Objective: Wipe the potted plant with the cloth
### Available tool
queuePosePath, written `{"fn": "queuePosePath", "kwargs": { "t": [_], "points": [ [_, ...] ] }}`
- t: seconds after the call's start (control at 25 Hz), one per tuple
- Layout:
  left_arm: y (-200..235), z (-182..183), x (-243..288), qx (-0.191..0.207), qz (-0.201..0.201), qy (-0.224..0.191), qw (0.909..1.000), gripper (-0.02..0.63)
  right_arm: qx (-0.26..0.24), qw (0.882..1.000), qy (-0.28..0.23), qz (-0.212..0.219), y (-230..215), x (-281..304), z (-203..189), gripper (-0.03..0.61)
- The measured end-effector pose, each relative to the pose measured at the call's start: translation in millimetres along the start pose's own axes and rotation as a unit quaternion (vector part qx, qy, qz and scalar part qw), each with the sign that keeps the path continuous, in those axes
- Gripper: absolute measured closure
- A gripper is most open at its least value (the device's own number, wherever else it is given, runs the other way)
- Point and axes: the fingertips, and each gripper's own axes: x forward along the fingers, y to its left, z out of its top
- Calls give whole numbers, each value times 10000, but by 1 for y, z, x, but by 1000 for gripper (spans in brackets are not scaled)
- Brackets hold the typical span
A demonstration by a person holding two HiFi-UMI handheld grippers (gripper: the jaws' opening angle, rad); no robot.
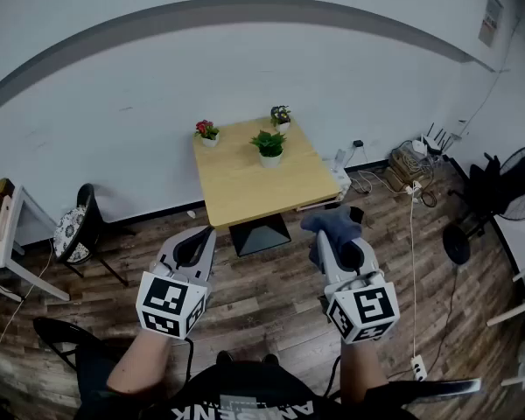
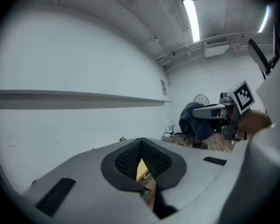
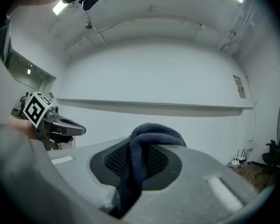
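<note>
Only head view: potted plants [image 1: 269, 144] on table [image 1: 245, 186]

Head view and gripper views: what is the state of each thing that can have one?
Left gripper: jaws shut, empty.
Right gripper: jaws shut on the cloth.
Cloth: bunched, draped over those jaws.
Green potted plant, red-flowered potted plant, small potted plant: upright on the table, untouched.
</note>
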Motion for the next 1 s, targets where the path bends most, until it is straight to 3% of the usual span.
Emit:
{"fn": "queuePosePath", "kwargs": {
  "t": [0.44, 0.76, 1.0],
  "points": [
    [-8, 3, 10, 130, -116, 32, 9998, 612, 128, 9999, -40, -74, -9, -3, 2, 528],
    [-26, -20, 38, 511, -335, 448, 9971, 612, 118, 9998, -56, 167, -11, -12, 0, 526],
    [-50, -29, 77, 428, -444, 545, 9966, 612, 122, 9998, -1, 153, -41, -20, -10, 526]
  ]
}}
